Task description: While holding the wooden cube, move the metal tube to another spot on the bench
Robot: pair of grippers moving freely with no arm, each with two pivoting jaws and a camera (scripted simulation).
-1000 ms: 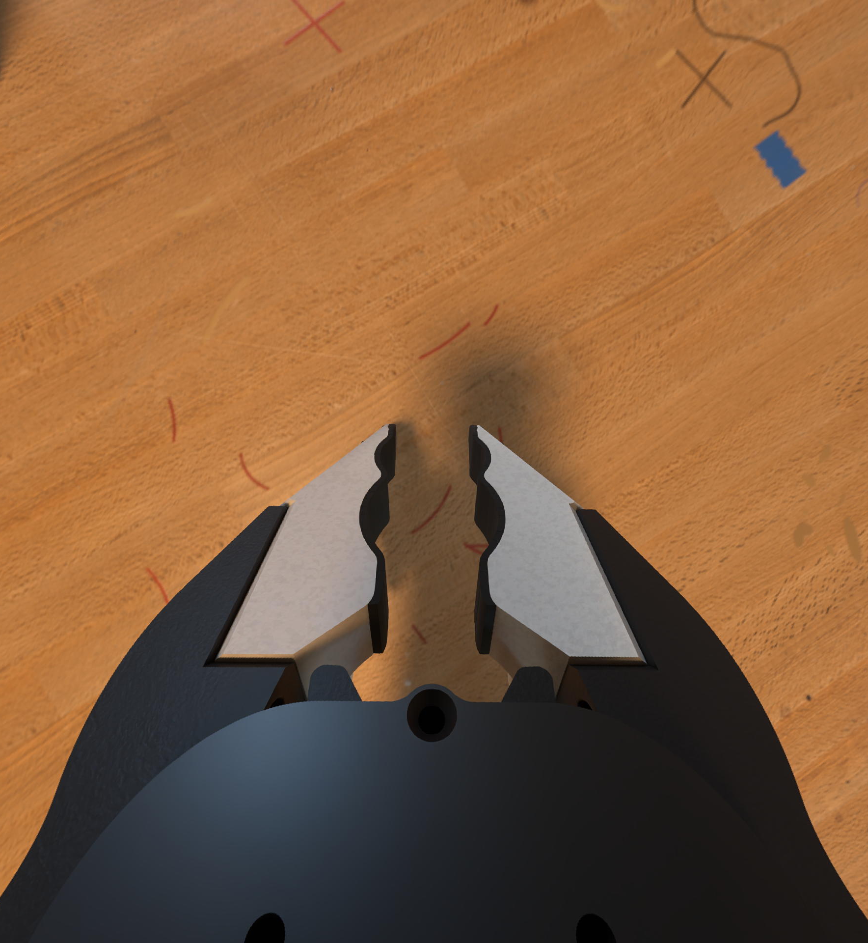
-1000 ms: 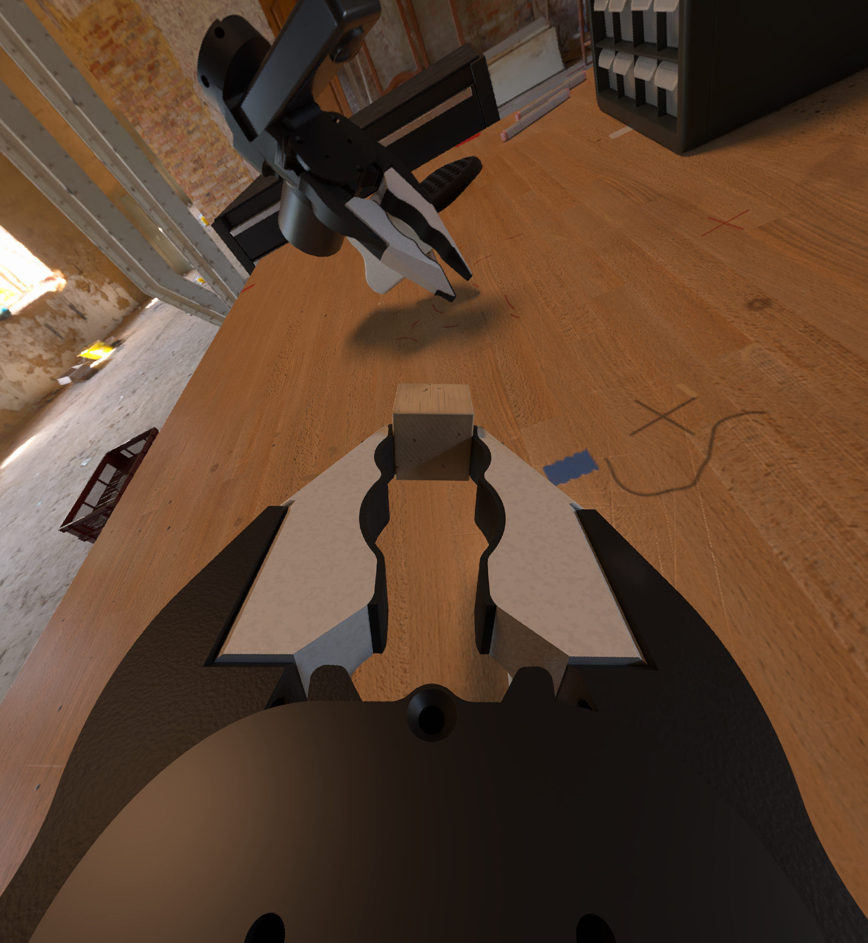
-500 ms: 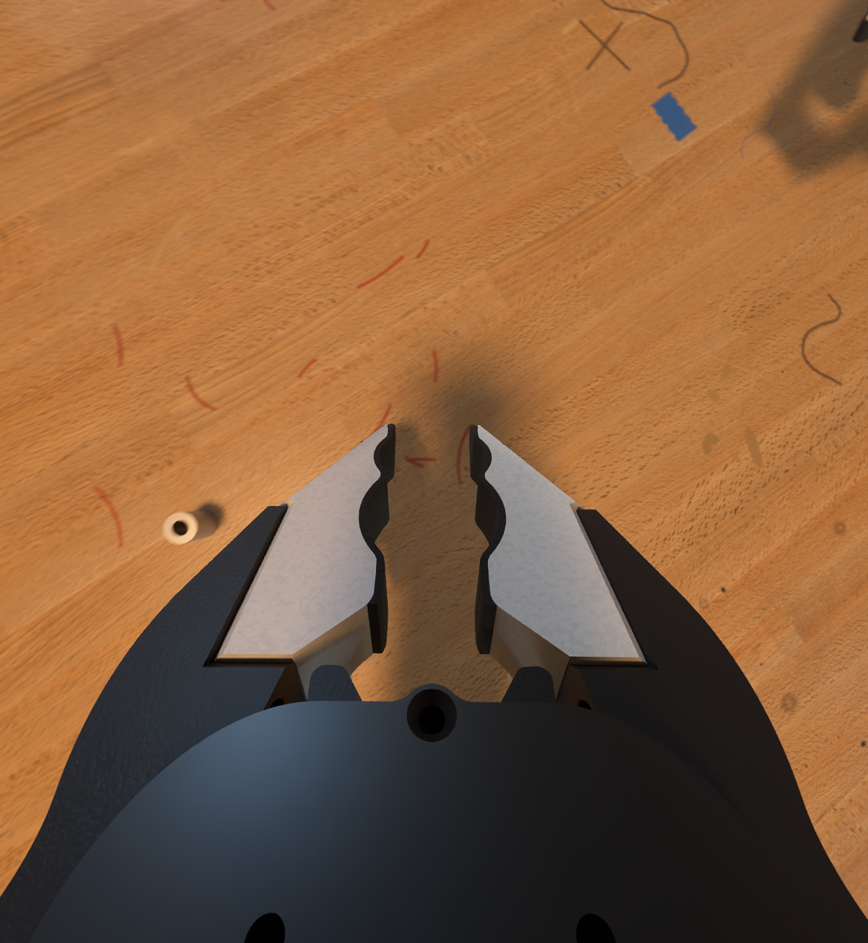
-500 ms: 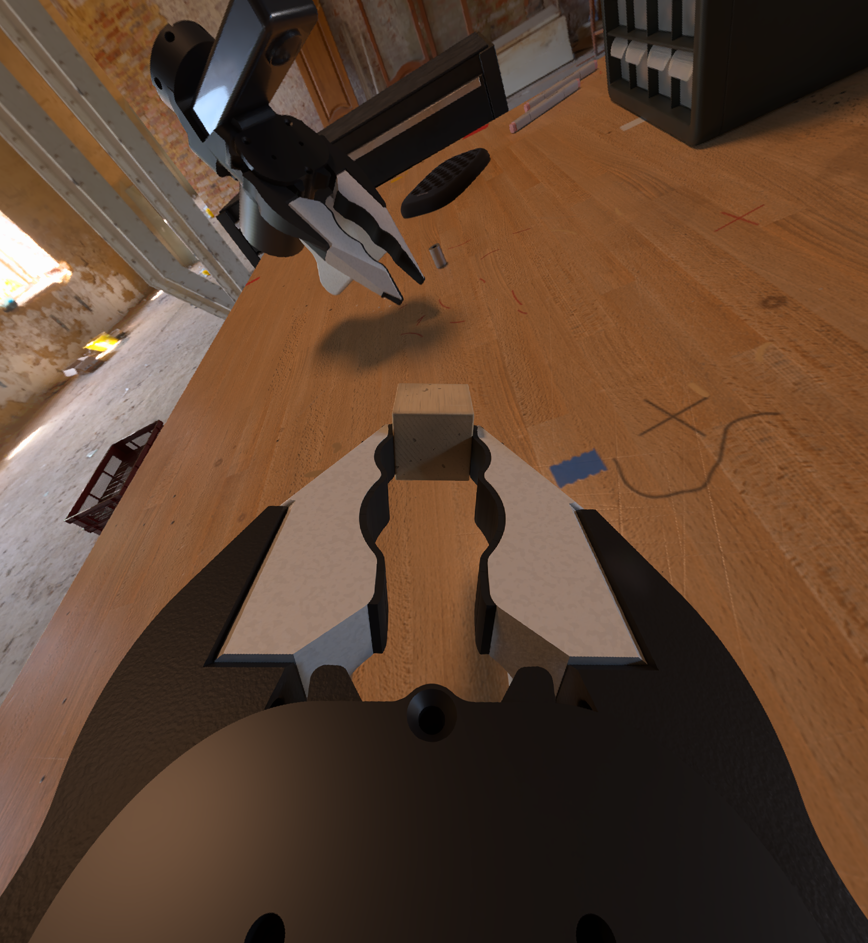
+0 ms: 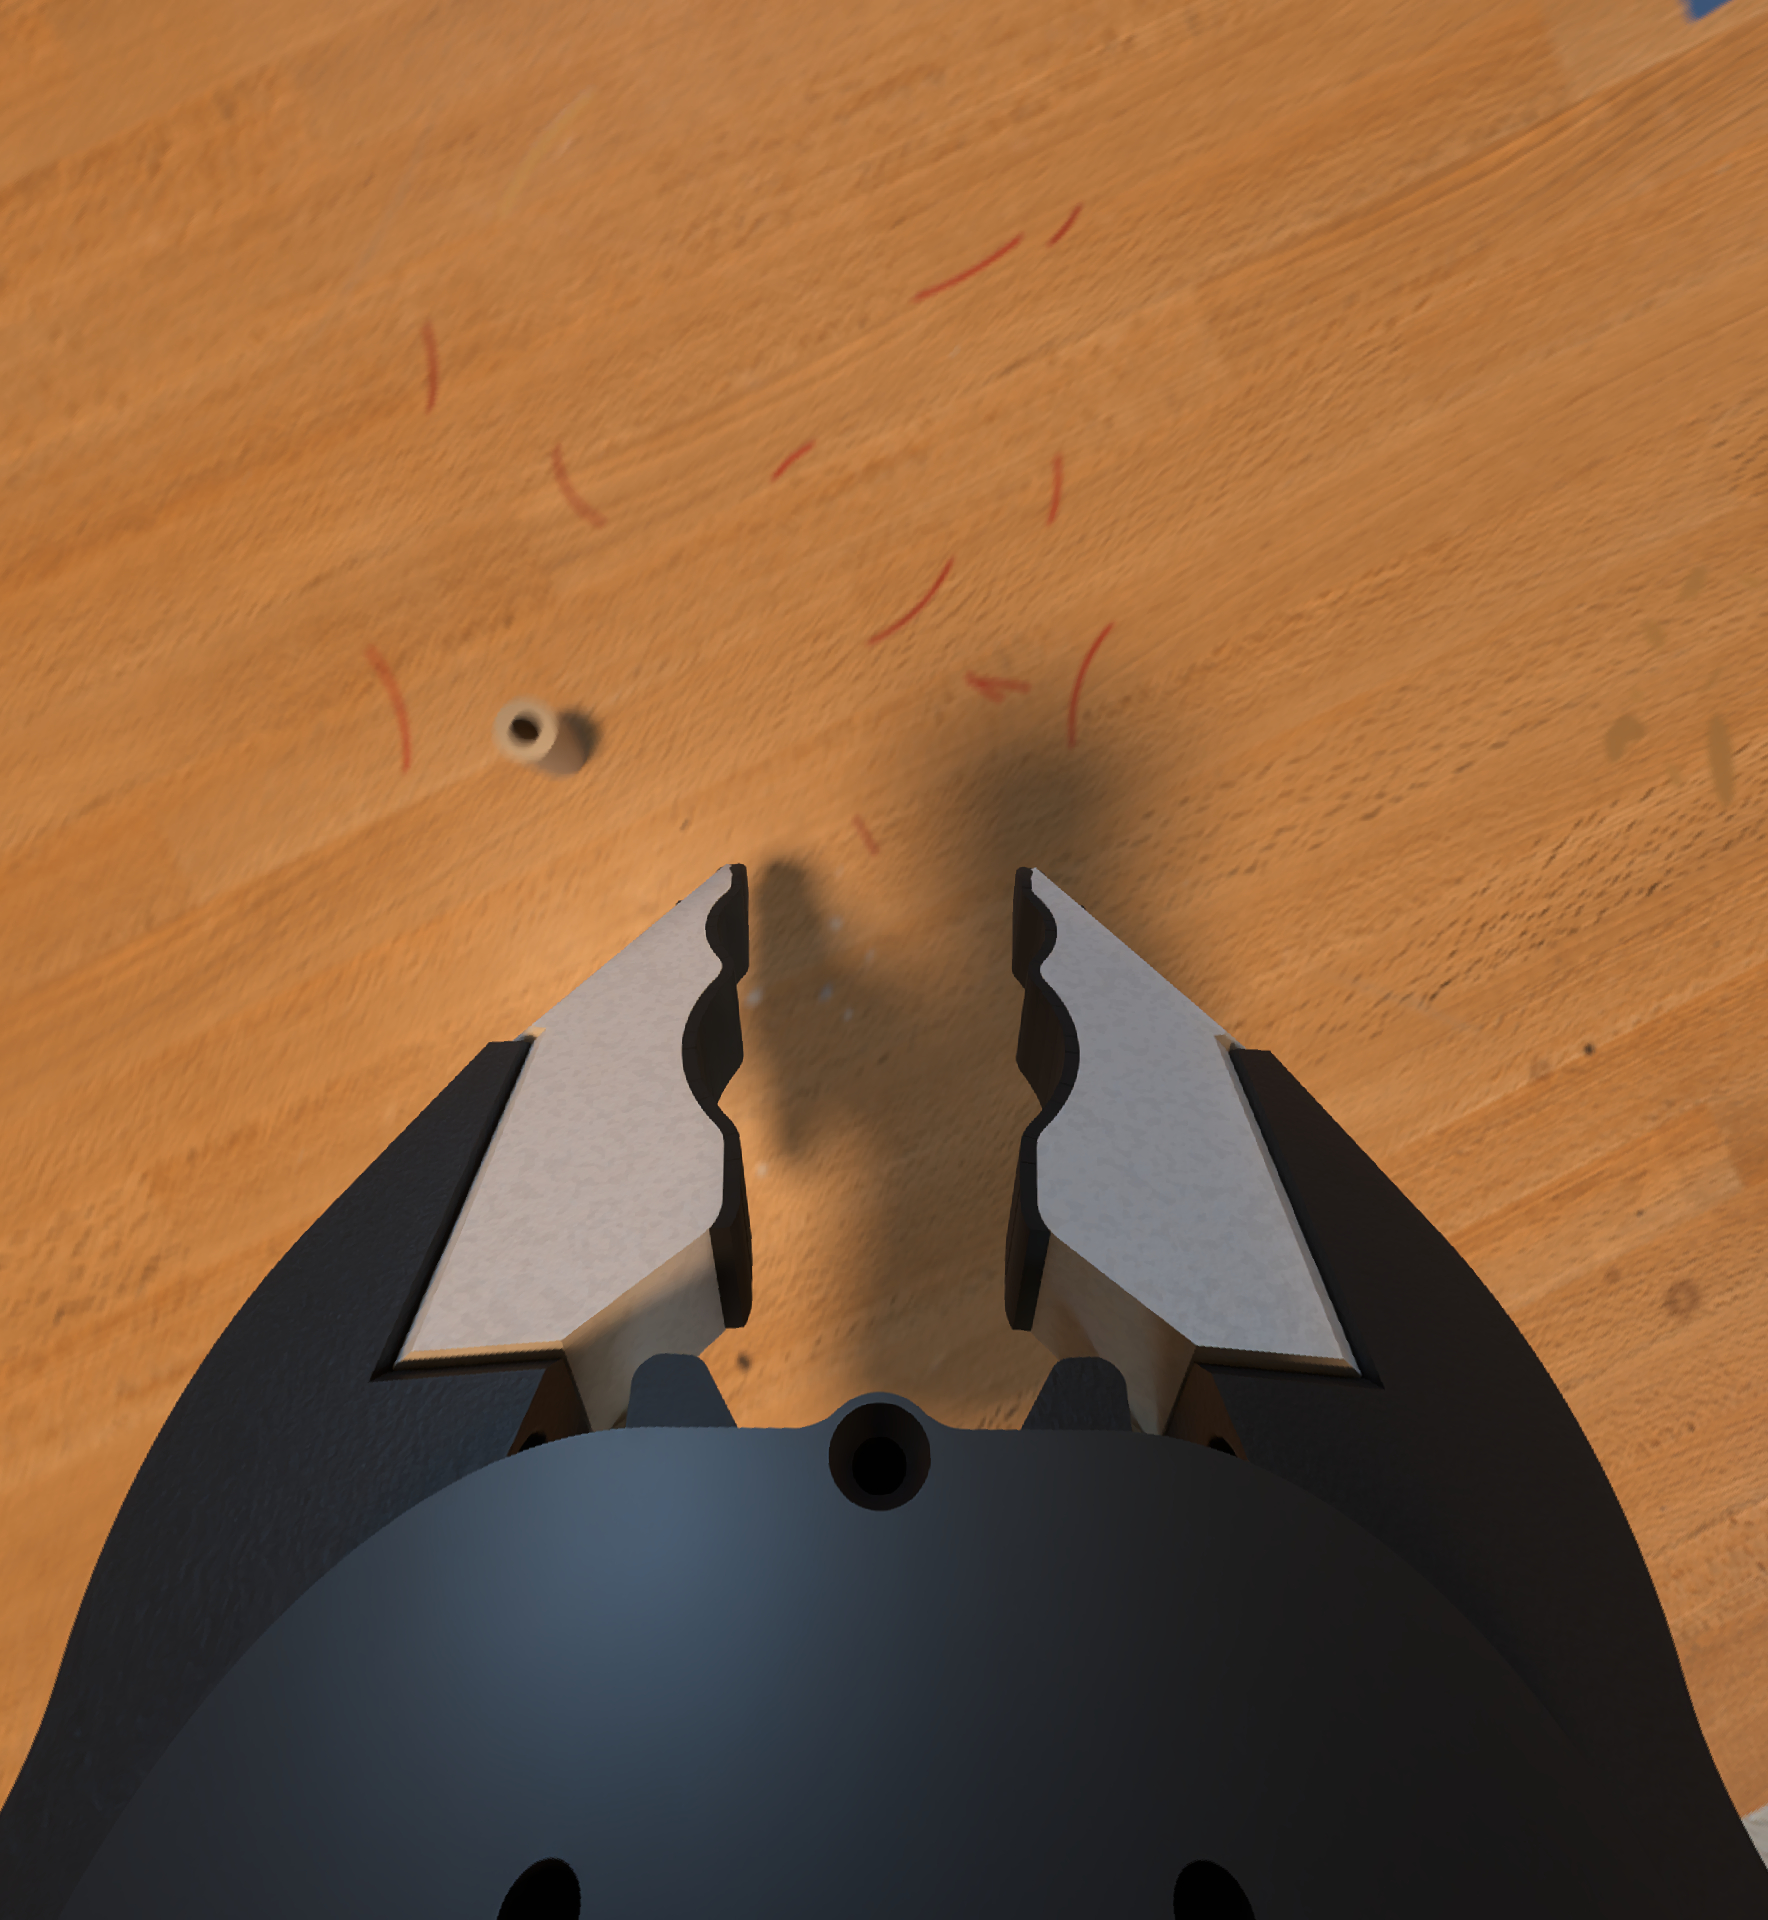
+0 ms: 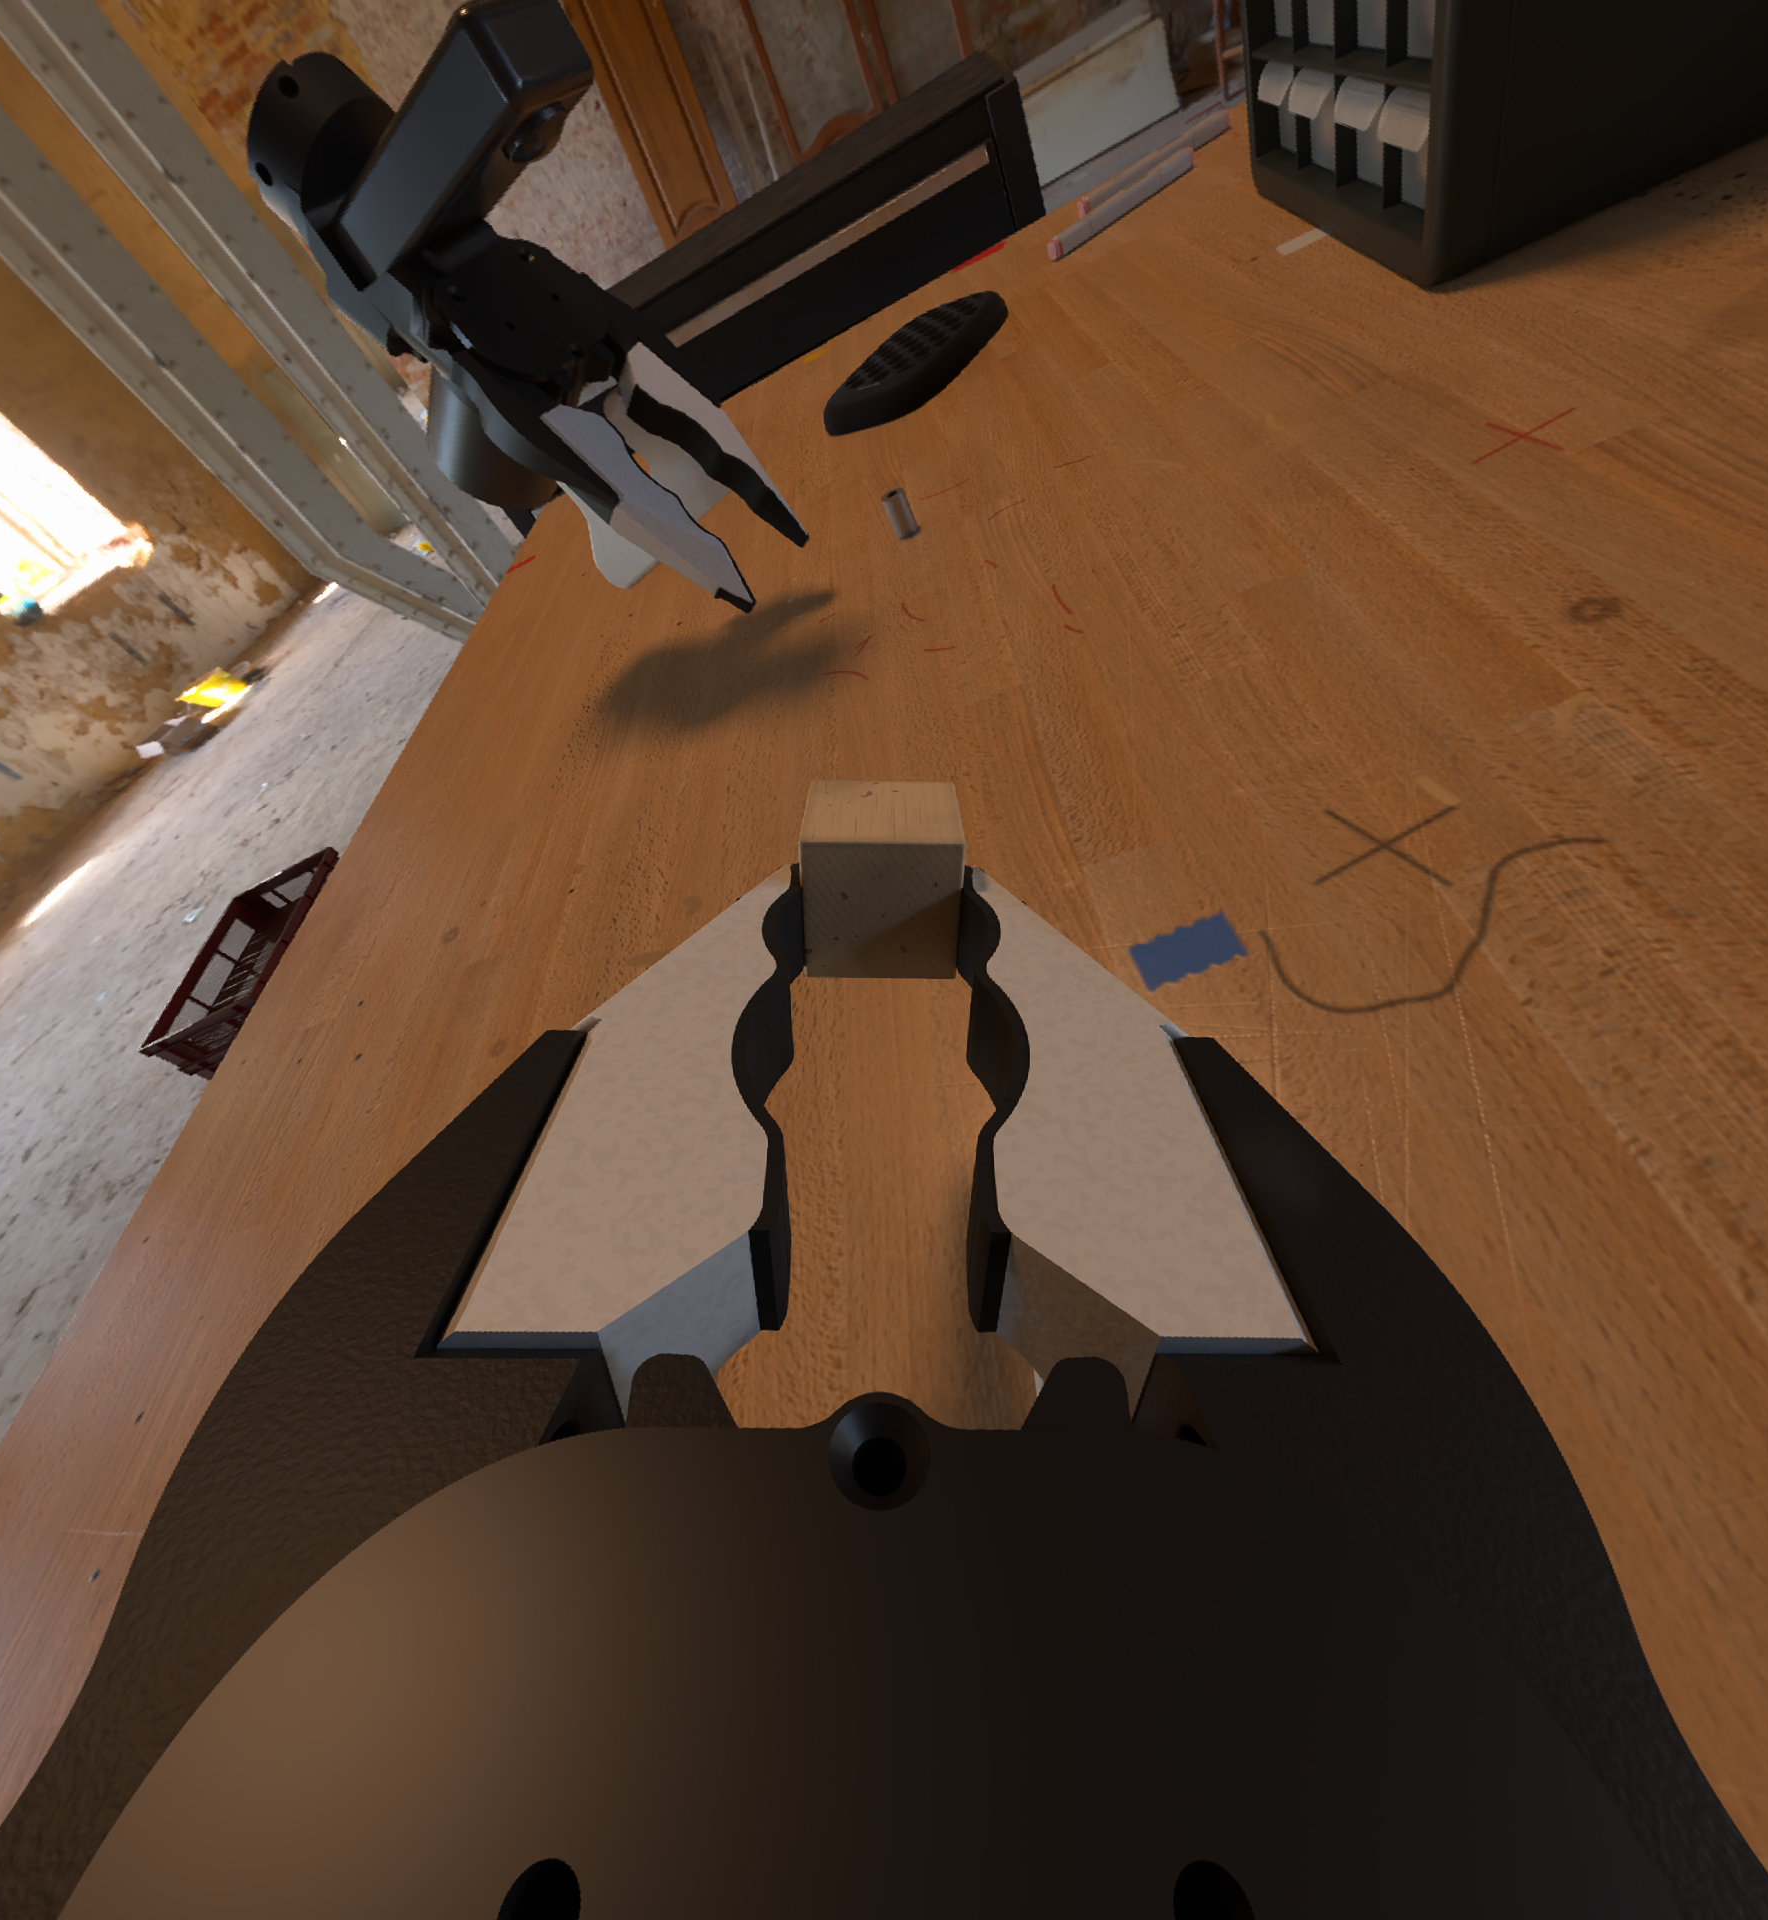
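Note:
My right gripper (image 6: 880,894) is shut on the wooden cube (image 6: 880,883) and holds it above the bench (image 6: 1275,623). The metal tube (image 5: 539,736) is small and short and lies on the bench (image 5: 236,312), ahead and to the left of my left gripper (image 5: 880,883), which is open, empty and points down at the bench. In the right wrist view the tube (image 6: 899,513) lies just right of the left gripper (image 6: 771,566), which hangs above the wood at the far left.
A black ribbed pad (image 6: 916,358) lies beyond the tube. A long dark bar (image 6: 838,249) and a black drawer cabinet (image 6: 1482,125) stand at the back. A blue patch (image 6: 1186,951) and drawn marks are on the wood. The bench edge (image 6: 392,831) runs along the left.
My left gripper has opened wider and moved, so the tube now lies farther ahead, left of the fingertips. The right gripper keeps the cube held still.

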